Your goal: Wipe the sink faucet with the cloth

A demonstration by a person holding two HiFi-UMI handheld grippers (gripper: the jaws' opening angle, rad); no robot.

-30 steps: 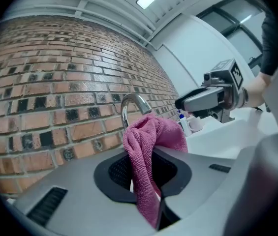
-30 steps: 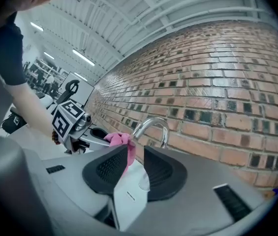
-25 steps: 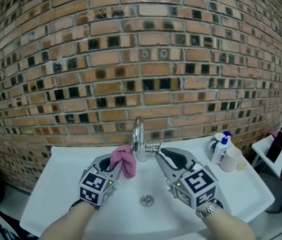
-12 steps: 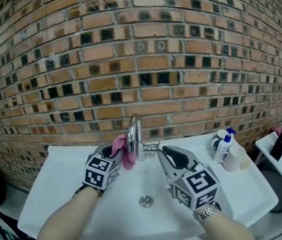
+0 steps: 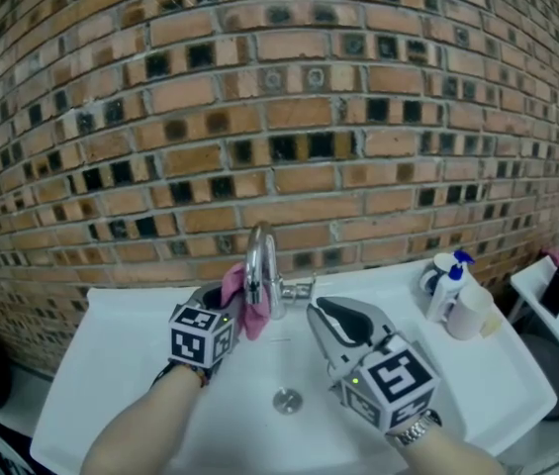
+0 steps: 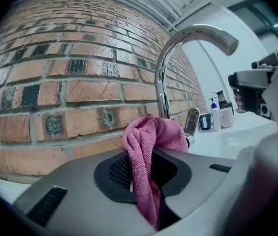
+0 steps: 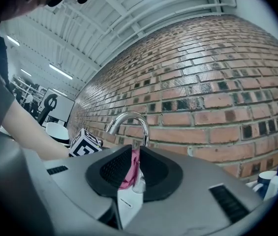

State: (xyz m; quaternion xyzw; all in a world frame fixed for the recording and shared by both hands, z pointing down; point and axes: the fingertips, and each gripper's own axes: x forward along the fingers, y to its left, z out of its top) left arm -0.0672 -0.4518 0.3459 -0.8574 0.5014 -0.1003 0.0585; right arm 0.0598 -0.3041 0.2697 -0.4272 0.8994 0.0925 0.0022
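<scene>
Sink (image 5: 111,364) — faucet (image 5: 255,265) upright, spout toward viewer — left claw (image 5: 228,301) pinching cloth (image 5: 252,317)

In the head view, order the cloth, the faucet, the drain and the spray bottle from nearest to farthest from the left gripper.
1. Pink cloth: pinched in the left gripper's jaws.
2. Faucet: just right of it, against the cloth.
3. Drain: lower right, in the sink.
4. Spray bottle: far right, near the wall.

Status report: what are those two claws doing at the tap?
Left gripper shut on pink cloth, against faucet neck. Right gripper: jaws just closing by lever, grip unclear. Nothing in the way.
</scene>
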